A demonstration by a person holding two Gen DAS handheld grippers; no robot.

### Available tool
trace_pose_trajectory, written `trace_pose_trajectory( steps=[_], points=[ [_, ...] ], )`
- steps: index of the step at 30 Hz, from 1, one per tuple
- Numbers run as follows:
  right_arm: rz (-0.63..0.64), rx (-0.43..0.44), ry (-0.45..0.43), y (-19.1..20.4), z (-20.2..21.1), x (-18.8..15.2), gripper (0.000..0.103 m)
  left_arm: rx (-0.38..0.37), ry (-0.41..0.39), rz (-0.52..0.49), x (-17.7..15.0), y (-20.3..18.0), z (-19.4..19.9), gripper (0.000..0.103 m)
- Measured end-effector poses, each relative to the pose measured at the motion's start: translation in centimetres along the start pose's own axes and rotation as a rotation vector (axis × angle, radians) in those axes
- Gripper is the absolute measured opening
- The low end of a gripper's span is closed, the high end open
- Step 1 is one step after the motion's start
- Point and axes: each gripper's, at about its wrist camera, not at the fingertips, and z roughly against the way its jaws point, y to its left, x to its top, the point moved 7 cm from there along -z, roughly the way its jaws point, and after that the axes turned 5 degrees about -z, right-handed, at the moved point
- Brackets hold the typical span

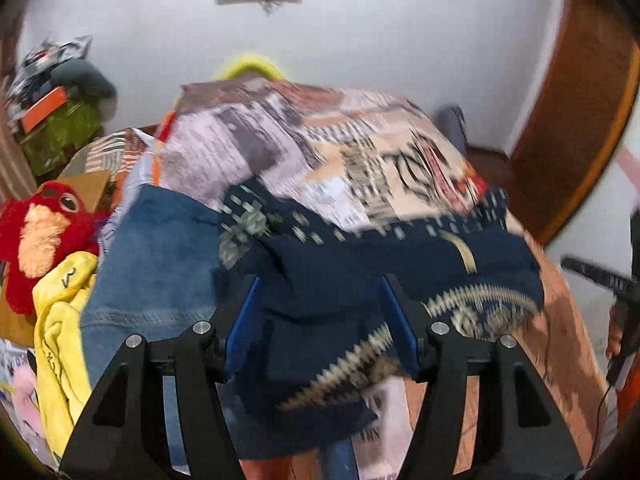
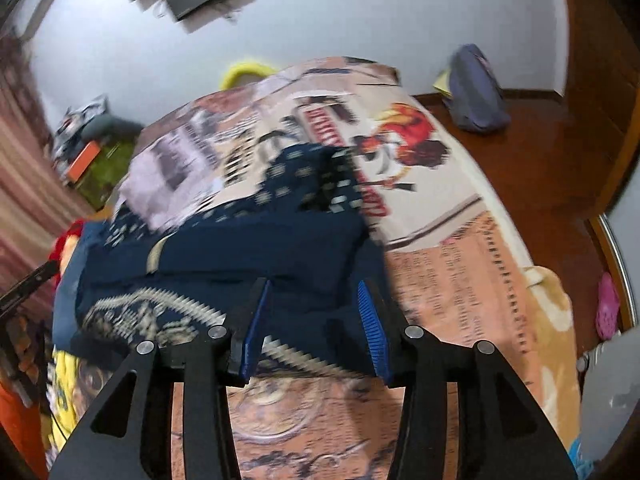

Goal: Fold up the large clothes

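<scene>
I am letting both the left tool (image 1: 320, 320) and right tool (image 2: 314, 320) stand released over the navy garment (image 1: 360, 272) lying folded on the bed (image 2: 460, 248), keeping the pads clear so nothing drags it.

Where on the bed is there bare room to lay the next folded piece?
Free: the printed bedspread right of the navy garment, out to the bed's right edge, and the stretch beyond it toward the wall. Crowded: the left side, where jeans, a yellow cloth and a red plush toy pile up.
</scene>
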Motion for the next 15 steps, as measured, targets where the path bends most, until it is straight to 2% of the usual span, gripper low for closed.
trace_pose_trajectory(
  steps=[7, 11, 15],
  points=[
    [0.054, 0.006, 0.080, 3.5, -5.8, -1.3, 0.041, 0.011, 0.135, -0.107, -2.8, -3.8, -6.3, 0.060],
    [0.055, -0.016, 0.162, 3.9, -9.6, 0.0, 0.041, 0.051, 0.167, -0.214, -1.1, -4.2, -10.0, 0.060],
    [0.066, -0.047, 0.127, 4.5, -10.7, 3.9, 0.041, 0.118, 0.176, -0.189, 2.6, -2.5, -12.2, 0.060]
  ],
)
